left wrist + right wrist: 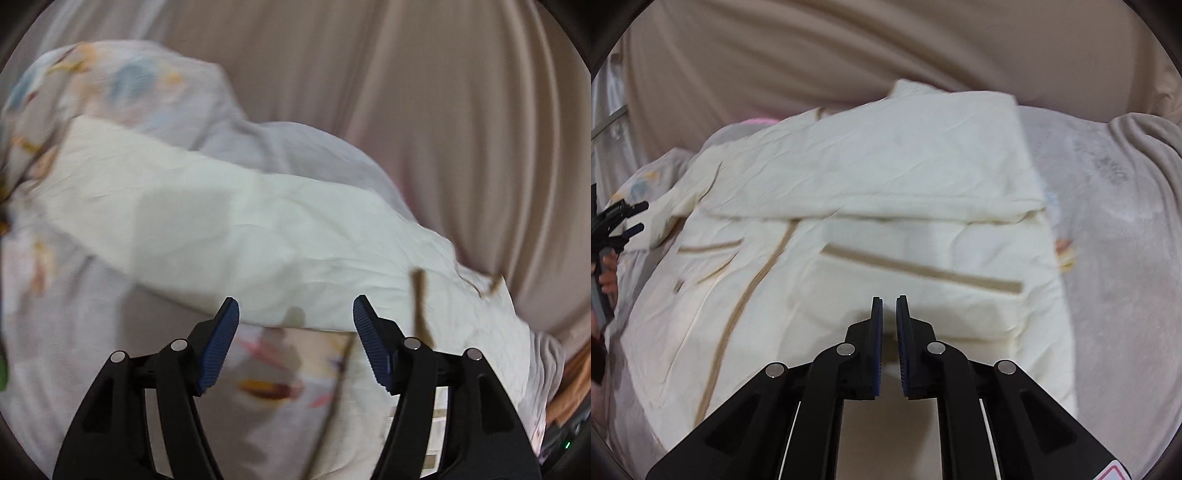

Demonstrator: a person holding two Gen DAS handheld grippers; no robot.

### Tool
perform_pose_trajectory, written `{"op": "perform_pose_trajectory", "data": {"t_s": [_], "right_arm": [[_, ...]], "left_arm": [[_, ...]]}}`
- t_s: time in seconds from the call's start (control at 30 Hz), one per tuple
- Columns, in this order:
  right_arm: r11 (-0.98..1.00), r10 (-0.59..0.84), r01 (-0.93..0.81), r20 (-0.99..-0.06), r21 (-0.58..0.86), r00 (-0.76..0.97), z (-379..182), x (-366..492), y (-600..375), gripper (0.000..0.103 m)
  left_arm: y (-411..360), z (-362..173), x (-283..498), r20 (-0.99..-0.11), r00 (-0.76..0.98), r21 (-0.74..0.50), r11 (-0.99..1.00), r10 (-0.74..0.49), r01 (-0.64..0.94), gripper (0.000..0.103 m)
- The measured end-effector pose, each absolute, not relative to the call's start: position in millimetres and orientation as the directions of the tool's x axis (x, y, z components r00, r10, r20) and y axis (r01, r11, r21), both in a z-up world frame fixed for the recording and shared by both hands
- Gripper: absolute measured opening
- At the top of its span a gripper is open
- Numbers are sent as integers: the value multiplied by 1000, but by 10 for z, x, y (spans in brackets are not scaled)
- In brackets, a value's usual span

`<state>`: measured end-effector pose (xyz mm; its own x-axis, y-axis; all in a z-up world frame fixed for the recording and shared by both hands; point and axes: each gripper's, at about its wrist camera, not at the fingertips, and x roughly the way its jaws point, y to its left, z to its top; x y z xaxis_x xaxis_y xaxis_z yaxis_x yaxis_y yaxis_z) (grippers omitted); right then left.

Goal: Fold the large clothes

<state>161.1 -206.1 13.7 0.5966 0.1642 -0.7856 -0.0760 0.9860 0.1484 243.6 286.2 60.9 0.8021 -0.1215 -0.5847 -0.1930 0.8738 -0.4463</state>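
A cream jacket (pixel 886 177) with tan trim lies spread on a bed, its upper part folded down across the body above a tan-edged pocket (pixel 923 273). My right gripper (pixel 889 301) hovers over the pocket, jaws almost together with only a thin slit and nothing in it. My left gripper (pixel 295 306) stands open and empty above the near edge of a cream jacket part (pixel 258 229). In the right wrist view the left gripper (pixel 642 216) shows at the far left edge, off the jacket's sleeve end, with a person's hand (pixel 607 273) behind it.
A floral bedsheet (pixel 277 387) lies under the jacket. Beige pleated fabric (pixel 461 129) fills the background. A grey fleece blanket (pixel 1126 221) covers the bed to the right of the jacket. Something pink (pixel 757 121) peeks out behind the jacket.
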Motion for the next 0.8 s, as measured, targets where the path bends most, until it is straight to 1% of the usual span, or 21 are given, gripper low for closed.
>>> {"op": "perform_pose_trajectory", "data": {"t_s": [0.03,0.07,0.13,0.23,0.33,0.37,0.47,0.53,0.6,0.63,0.67,0.7,0.73,0.77,0.8], "right_arm": [[986,168,-90,-787,143,593,139,1624,-2000,14],[987,159,-96,-785,127,599,157,1678,-1965,21],[991,131,-66,-764,116,632,251,1832,-2017,25],[978,135,25,-726,206,675,431,2096,-2286,25],[964,92,113,-705,239,704,608,2446,-2521,25],[962,81,128,-697,242,712,662,2559,-2567,25],[963,59,136,-672,234,738,784,2979,-2645,25],[963,56,137,-667,232,743,799,3241,-2680,25],[958,83,126,-671,257,737,760,3528,-2717,26],[957,91,123,-674,264,733,730,3641,-2733,35],[958,80,133,-679,255,730,698,3757,-2754,49],[959,46,156,-677,235,735,669,3812,-2779,56],[959,4,187,-669,214,743,645,3849,-2820,64],[955,-36,221,-660,200,750,606,3874,-2888,68],[948,-61,250,-660,196,749,556,3899,-2958,69]], "left_arm": [[2937,601,2405,-584,803,-461,863,-121,-205,62],[2963,596,2399,-585,801,-470,858,-127,-207,62],[2855,617,2408,-579,800,-475,863,-160,-171,62],[2366,751,2573,-570,782,-459,887,-253,-47,62],[1839,859,2899,-567,755,-434,899,-328,65,64],[1614,877,3047,-574,748,-408,908,-333,92,64],[1102,832,3476,-600,725,-361,923,-338,132,64],[920,766,3685,-612,717,-365,924,-333,118,64],[851,687,3881,-622,704,-388,916,-342,103,64],[842,651,3958,-628,698,-394,914,-344,97,64],[875,627,4034,-631,697,-401,912,-341,84,69],[935,606,4078,-629,700,-409,910,-337,70,74],[1002,576,4108,-625,705,-423,904,-335,56,75],[1107,531,4137,-614,711,-447,893,-343,44,76],[1127,480,4123,-616,706,-457,888,-350,42,76]]}}
